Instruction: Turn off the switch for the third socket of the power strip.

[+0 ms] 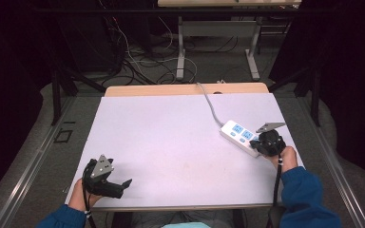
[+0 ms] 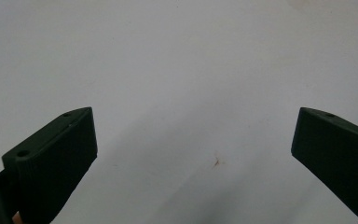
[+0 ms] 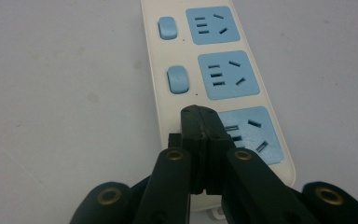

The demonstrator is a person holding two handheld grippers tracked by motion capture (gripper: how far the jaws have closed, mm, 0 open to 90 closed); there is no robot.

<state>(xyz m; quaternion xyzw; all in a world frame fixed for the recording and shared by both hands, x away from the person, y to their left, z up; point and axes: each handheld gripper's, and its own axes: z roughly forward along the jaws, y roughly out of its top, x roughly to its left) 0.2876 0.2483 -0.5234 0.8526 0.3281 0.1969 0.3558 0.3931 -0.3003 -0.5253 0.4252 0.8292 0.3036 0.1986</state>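
Surface: matt white sheet, paper-like, smooth, with a few faint specks and one small brownish mark in the left gripper view; bare wood-look strip along the far edge.

Power strip: smooth cream plastic, slight sheen; socket faces and switches light blue plastic. Cord grey, rubbery-looking.

Left tongs: matt black plastic, finely ribbed inner faces.

Right tongs: matt black plastic, brass-coloured metal rivets.

Sleeve: blue cloth.

A grey floor lies beyond the table, strewn with tangled cables. A second desk stands farther back. Dark curtains flank both sides.
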